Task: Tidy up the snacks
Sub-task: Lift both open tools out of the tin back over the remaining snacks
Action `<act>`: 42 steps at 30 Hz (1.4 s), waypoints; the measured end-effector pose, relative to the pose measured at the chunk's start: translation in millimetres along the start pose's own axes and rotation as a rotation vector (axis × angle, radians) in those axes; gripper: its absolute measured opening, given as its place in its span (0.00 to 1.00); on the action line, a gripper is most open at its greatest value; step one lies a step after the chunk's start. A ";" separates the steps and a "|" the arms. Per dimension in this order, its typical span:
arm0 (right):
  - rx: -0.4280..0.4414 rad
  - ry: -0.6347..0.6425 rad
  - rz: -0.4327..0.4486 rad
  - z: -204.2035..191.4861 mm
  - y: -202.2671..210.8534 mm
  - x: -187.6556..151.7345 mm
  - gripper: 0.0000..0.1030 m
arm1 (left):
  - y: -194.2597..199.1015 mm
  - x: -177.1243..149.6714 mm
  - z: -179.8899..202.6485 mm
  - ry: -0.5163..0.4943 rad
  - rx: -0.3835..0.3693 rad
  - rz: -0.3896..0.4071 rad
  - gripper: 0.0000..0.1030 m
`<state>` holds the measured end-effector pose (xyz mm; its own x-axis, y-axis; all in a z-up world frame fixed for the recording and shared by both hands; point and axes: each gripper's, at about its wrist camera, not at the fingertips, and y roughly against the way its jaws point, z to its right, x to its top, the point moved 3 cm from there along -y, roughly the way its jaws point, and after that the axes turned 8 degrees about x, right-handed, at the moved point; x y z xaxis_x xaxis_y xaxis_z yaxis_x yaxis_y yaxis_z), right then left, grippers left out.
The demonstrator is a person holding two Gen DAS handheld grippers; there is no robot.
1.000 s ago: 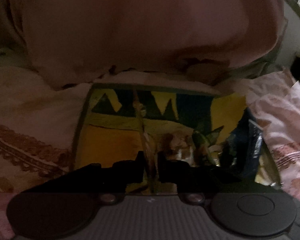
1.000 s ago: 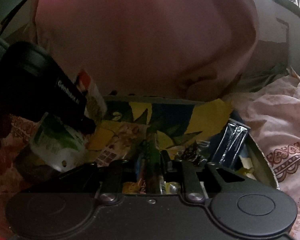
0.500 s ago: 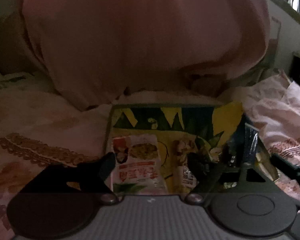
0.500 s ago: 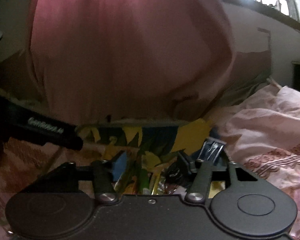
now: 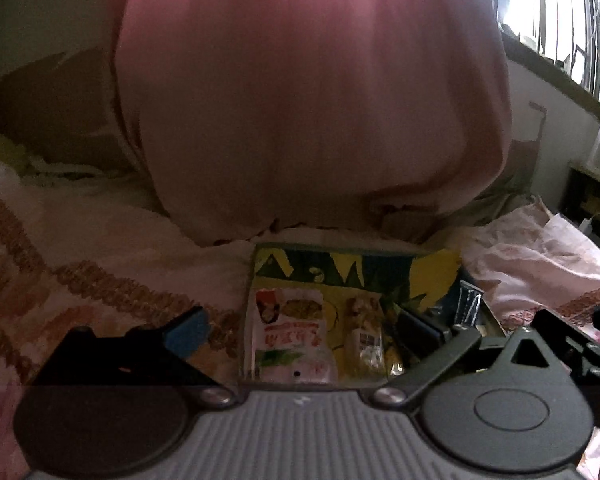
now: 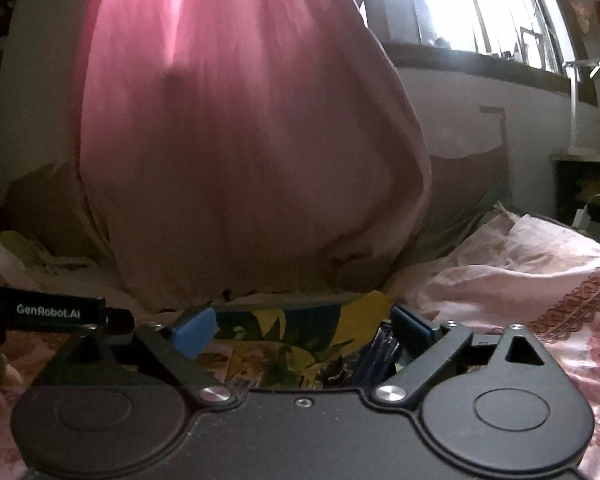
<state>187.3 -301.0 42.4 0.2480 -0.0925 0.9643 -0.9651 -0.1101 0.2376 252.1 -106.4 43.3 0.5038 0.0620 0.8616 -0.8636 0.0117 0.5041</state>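
Note:
A box (image 5: 332, 249) printed in yellow, green and blue lies on the bed with snack packets inside. A white and red packet (image 5: 290, 332) lies flat at its left, a yellow packet (image 5: 364, 336) beside it, and a dark blue packet (image 5: 468, 304) at the right wall. My left gripper (image 5: 304, 332) hangs above and in front of the box, its jaws opening wide and gripping nothing. My right gripper (image 6: 304, 332) hovers before the same box (image 6: 284, 304), its jaws also opening, with nothing held between the blue pads (image 6: 194, 334).
A big bundle of pink cloth (image 5: 308, 100) hangs right behind the box. Patterned pink and white bedding (image 6: 540, 280) surrounds it. The left gripper's body (image 6: 52, 312) shows at the right view's left edge. A bright window (image 6: 480, 8) is at upper right.
Both grippers went from shut on packets inside the box to wide open. The packets now lie in the box, and both grippers have drawn back and up from it.

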 end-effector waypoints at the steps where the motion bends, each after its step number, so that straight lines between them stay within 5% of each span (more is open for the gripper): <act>1: -0.003 0.001 0.004 -1.8 7.6 -0.7 0.95 | 6.5 -4.2 -3.4 0.006 0.000 0.004 0.99; 8: -0.030 -0.005 0.018 -12.4 57.6 -16.3 0.99 | 40.7 -34.8 -25.2 0.015 0.015 0.034 1.00; 21: -0.073 -0.051 -0.090 -32.9 107.1 -58.9 0.99 | 68.5 -98.4 -47.3 -0.065 0.003 -0.022 1.00; 32: -0.054 -0.065 -0.261 -58.6 110.2 -96.4 0.99 | 78.7 -142.0 -61.9 -0.173 -0.014 -0.064 1.00; 42: -0.086 -0.103 -0.407 -54.2 83.6 -118.2 0.99 | 70.4 -154.7 -77.5 -0.176 0.003 -0.123 1.00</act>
<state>72.7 -245.6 -45.3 0.6133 -0.1572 0.7741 -0.7890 -0.0753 0.6098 111.7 -37.8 -59.0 0.6016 -0.1145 0.7906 -0.7954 0.0050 0.6060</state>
